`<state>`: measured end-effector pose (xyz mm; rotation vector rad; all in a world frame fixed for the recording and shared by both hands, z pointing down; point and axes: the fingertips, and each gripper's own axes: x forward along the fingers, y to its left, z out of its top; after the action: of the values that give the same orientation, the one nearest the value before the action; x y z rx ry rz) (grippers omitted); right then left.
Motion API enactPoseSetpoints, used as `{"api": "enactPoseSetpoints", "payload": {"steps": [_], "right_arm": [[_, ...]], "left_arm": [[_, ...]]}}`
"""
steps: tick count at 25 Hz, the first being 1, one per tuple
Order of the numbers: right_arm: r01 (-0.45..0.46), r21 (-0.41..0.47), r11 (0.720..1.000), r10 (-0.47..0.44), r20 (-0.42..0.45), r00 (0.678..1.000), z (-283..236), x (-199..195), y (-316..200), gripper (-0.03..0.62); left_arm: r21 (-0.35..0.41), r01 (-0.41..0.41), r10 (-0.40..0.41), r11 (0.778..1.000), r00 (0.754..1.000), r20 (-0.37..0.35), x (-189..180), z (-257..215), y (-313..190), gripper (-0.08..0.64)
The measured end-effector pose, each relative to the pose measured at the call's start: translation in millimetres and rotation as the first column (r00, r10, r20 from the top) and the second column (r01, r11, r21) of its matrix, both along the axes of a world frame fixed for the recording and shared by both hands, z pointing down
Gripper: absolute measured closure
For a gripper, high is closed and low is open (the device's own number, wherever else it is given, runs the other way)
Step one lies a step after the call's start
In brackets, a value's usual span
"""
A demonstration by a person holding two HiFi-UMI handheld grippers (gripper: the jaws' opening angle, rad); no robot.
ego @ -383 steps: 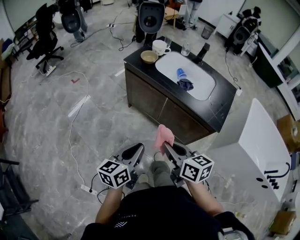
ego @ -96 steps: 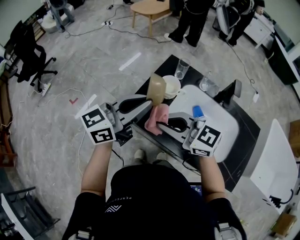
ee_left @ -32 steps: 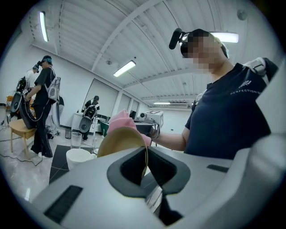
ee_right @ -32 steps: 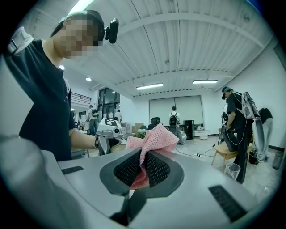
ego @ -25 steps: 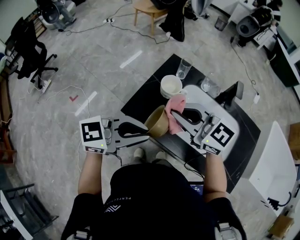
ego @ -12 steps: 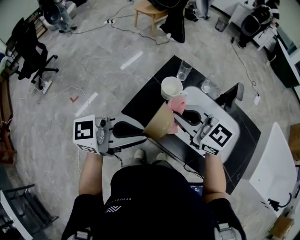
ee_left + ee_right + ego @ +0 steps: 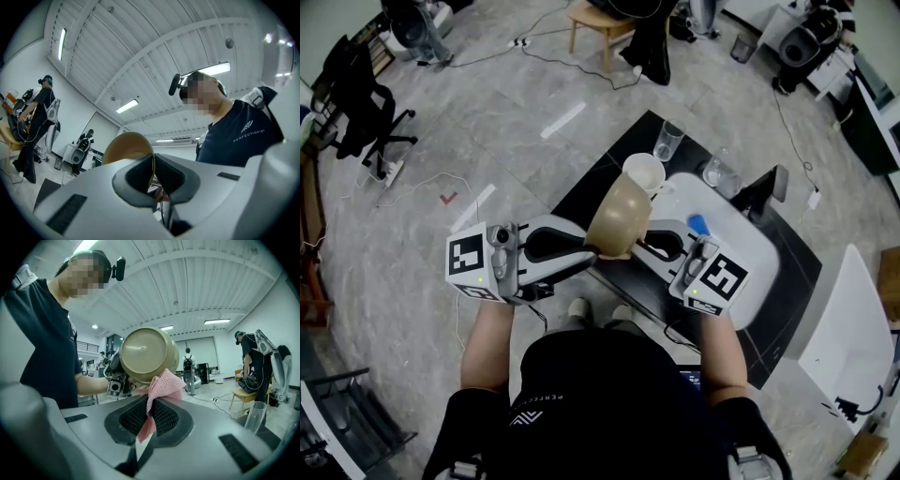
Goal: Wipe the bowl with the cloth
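Pink cloth (image 7: 163,384) pinched in the right tongs (image 7: 149,400) touches the tan bowl (image 7: 619,217), its rim clamped by the left tongs (image 7: 153,161).

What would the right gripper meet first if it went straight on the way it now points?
The bowl: its underside faces the right gripper just ahead, held by the left gripper. The pink cloth in the right gripper's jaws would press on it first; whether it already touches is unclear.

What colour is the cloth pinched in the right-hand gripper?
Pink, with an open knitted weave. The cloth shows best in the right gripper view.
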<state>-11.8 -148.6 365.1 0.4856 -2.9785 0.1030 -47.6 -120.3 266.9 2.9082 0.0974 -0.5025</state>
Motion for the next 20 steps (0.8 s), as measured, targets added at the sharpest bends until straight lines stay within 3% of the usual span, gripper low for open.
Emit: {"api": "enactPoseSetpoints", "payload": {"steps": [6, 20], "right_arm": [[0.025, -0.006, 1.0, -0.025, 0.012, 1.0, -1, -7, 9, 0.551], [0.05, 0.0, 0.999, -0.05, 0.038, 0.998, -12, -15, 19, 0.551]], "left_arm": [[-0.031, 0.081, -0.081, 0.996, 0.997, -0.01, 1, 3, -16, 0.54], [-0.036, 0.238, -0.232, 0.971, 0.964, 0.13, 15, 26, -39, 0.54]]}}
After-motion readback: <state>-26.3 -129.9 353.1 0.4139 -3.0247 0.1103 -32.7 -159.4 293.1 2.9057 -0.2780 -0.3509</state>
